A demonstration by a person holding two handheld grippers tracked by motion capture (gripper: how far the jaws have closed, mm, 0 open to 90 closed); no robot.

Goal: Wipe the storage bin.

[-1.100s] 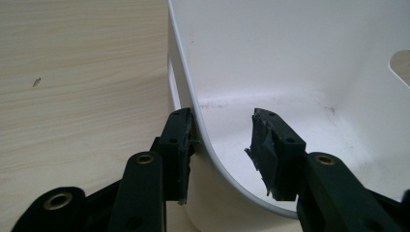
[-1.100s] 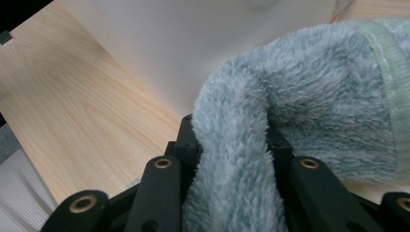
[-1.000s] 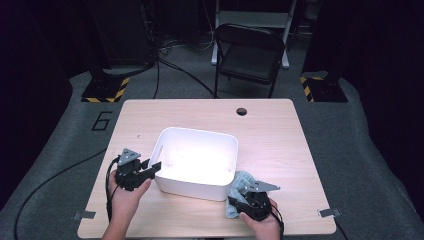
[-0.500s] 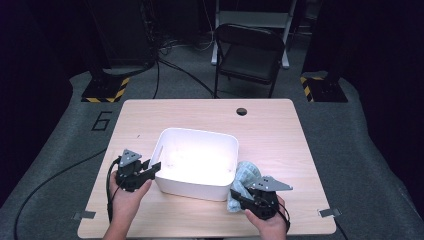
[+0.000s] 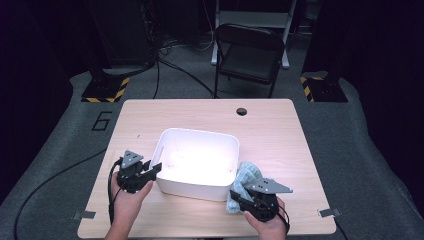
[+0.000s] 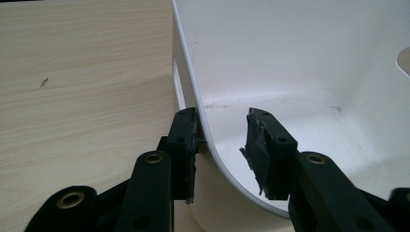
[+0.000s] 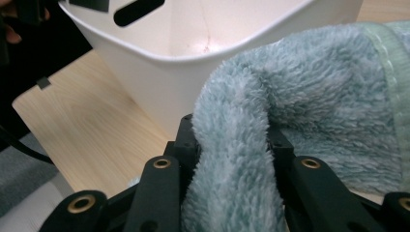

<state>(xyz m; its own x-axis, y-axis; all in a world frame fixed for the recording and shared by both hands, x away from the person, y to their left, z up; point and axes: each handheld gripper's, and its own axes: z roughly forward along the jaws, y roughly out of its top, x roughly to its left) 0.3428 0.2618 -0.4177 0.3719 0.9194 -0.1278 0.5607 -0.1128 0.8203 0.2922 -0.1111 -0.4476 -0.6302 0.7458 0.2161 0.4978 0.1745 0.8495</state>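
Observation:
A white plastic bin [image 5: 200, 134] stands in the middle of the wooden table [image 5: 280, 125]. My left gripper [image 5: 154, 170] straddles its near left corner. In the left gripper view the bin's wall [image 6: 290, 63] runs between the jaws of this gripper [image 6: 222, 145]. The outer pad [image 6: 186, 140] touches the wall, the inner one stands apart from it, and the jaws have just been closing. My right gripper [image 5: 237, 196] is shut on a fluffy pale blue towel [image 5: 247, 175] by the bin's near right corner. In the right gripper view the towel [image 7: 314, 96] bulges between the jaws of that gripper [image 7: 234, 140], next to the bin [image 7: 193, 72].
A cable hole [image 5: 242, 111] sits near the table's far edge. Behind the table stands a black folding chair [image 5: 250, 55]. Cables lie on the grey floor, and a cable trails from the left gripper over the table's left side.
My right gripper has risen with the towel, which now hangs higher against the bin's near right corner. The left gripper has stayed at the bin's rim.

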